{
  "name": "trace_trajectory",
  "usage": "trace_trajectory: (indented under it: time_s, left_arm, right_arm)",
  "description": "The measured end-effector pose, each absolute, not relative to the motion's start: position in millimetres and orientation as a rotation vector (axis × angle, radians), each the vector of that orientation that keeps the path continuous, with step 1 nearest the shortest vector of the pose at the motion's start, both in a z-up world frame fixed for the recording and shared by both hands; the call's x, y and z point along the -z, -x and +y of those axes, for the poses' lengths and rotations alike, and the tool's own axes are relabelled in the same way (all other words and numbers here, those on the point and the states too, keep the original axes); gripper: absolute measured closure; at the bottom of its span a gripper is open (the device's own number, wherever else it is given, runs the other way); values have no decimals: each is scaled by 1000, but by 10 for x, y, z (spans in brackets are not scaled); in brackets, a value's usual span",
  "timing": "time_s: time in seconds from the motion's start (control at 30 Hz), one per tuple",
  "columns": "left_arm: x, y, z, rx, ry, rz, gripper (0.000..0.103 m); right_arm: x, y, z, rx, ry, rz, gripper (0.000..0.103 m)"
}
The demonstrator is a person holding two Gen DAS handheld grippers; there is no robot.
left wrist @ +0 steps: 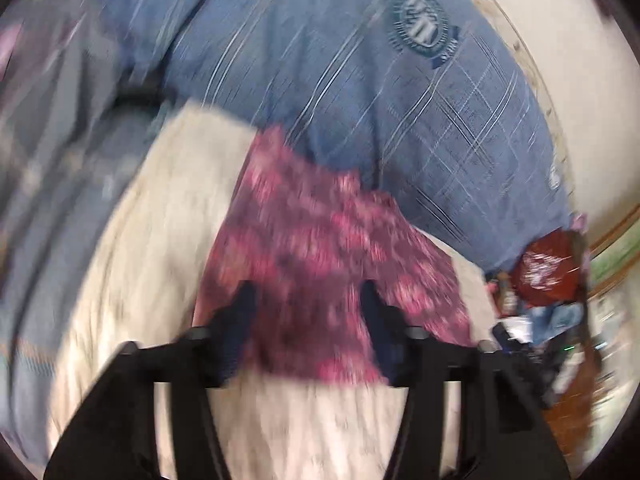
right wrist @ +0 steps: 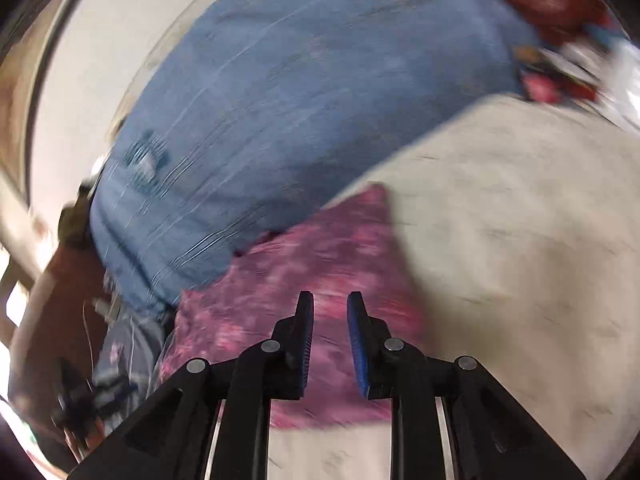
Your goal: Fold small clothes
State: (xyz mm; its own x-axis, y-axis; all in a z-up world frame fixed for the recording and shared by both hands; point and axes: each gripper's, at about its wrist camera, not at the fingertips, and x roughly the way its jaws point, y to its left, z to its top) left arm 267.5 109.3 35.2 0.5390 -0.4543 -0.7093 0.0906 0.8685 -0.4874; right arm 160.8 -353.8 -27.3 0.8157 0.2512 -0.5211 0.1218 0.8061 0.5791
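Pink patterned garment point(right wrist: 316, 264) lies as a compact folded rectangle on cream sheet point(right wrist: 520, 240); left claw point(left wrist: 306, 308) and right claw point(right wrist: 330, 320) both released, empty — fold looks near complete

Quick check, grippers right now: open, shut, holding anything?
Left gripper: open, jaws wide apart over the pink patterned garment, gripping nothing.
Right gripper: open, narrower gap, above the same garment, holding nothing.
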Motion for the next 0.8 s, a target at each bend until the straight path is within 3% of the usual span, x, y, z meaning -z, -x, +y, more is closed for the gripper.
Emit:
trace_trajectory:
  time_s: [0.17, 0.3, 0.4, 0.47, 0.63, 0.8]
  left_arm:
    - [-78, -3187, 681, 293, 284, 1017, 48]
    - [470, -3402, 603, 232, 237, 1109, 50]
    - [374, -3333, 579, 264, 191, 1073, 50]
    - [256, -3318, 608, 339, 227, 1071, 50]
    - [-94, -3584, 594, 336, 255, 1004, 47]
    - [253, -4114, 521, 257, 268, 1126, 46]
  right_arm:
    - [346, -2170, -3058, -157, -568, 646, 83]
    - [833, -2435, -2940, -111, -500, 779, 86]
    - [939, -2431, -3080, -140, -589, 760, 90]
    - [833, -2417, -3101, -120, -600, 758, 82]
    - [488, -2630, -2889, -176, -529, 672, 77]
    - [652, -3095, -2612, -219, -543, 753, 70]
